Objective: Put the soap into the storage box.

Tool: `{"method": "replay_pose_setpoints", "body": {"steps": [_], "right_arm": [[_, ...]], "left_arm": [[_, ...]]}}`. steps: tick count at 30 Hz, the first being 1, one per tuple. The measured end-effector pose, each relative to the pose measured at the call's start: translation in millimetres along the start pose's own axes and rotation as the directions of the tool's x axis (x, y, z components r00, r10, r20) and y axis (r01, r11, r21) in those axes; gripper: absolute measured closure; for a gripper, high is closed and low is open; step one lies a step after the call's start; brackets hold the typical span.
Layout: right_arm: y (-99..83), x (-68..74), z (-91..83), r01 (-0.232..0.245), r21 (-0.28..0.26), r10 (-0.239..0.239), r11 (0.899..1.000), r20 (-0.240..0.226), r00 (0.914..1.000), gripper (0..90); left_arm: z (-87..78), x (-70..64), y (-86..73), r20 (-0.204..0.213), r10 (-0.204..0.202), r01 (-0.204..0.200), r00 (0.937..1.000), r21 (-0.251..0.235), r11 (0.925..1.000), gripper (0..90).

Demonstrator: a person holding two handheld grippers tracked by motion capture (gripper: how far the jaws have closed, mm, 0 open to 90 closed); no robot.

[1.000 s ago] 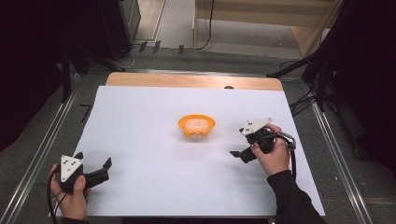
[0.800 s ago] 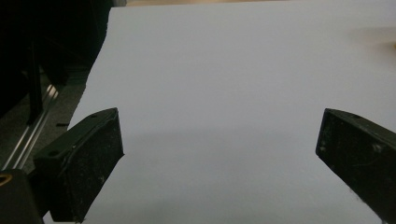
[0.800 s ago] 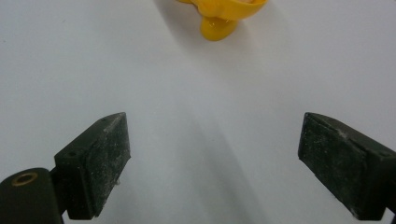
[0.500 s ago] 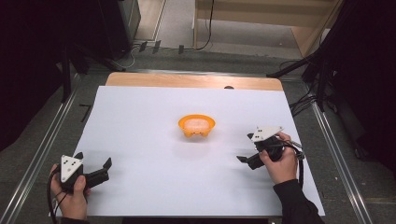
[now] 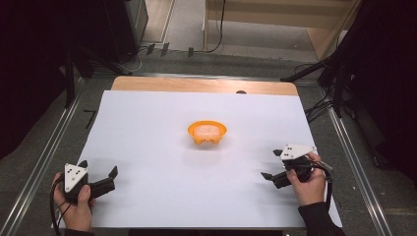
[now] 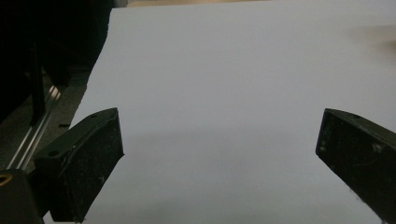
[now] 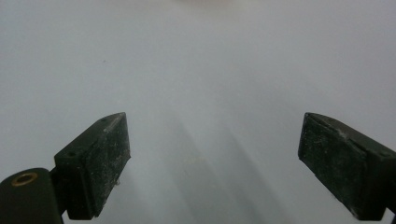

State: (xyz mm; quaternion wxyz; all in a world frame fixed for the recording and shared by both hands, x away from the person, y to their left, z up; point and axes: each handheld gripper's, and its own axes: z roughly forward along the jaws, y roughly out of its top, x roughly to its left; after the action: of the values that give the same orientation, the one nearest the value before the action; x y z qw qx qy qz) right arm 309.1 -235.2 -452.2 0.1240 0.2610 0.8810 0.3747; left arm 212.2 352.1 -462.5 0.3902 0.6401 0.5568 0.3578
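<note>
Bowl: orange bowl (image 5: 207,132) sat alone near the middle of the white tabletop (image 5: 147,128), within equal reach of both hands; something pale lay inside, too small to name.
Right gripper: right gripper (image 5: 272,172) hung low at the near right edge, well apart from the bowl, fingers (image 7: 95,161) spread wide and empty, seemingly parked.
Left gripper: left gripper (image 5: 101,173) rested at the near left corner, fingers (image 6: 84,163) likewise open, holding nothing.
Judgement: both looked idle, the bowl left free.
</note>
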Motion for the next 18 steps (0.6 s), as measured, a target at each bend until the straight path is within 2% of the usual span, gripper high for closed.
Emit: {"method": "replay_pose_setpoints", "body": {"steps": [7, 13, 18], "right_arm": [[-16.0, -0.2, -7.0, -0.022, -0.013, 0.022, 1.000, 0.017, 0.9996, 9.0], [-31.1, -0.9, -13.4, -0.051, -0.027, 0.051, 0.998, 0.030, 0.9982, 2.2], [-42.7, -0.6, -17.8, -0.073, -0.037, 0.074, 0.997, 0.035, 0.9966, 2.1]], "left_arm": [[0.0, -0.2, 0.0, -0.001, 0.001, -0.001, 1.0000, 0.001, 1.0000, 1.0], [0.1, -0.1, 0.1, 0.000, -0.001, 0.001, 1.0000, 0.002, 1.0000, 1.0], [-0.1, 0.2, 0.0, 0.001, 0.000, 0.000, 1.0000, 0.001, 1.0000, 1.0]]}}
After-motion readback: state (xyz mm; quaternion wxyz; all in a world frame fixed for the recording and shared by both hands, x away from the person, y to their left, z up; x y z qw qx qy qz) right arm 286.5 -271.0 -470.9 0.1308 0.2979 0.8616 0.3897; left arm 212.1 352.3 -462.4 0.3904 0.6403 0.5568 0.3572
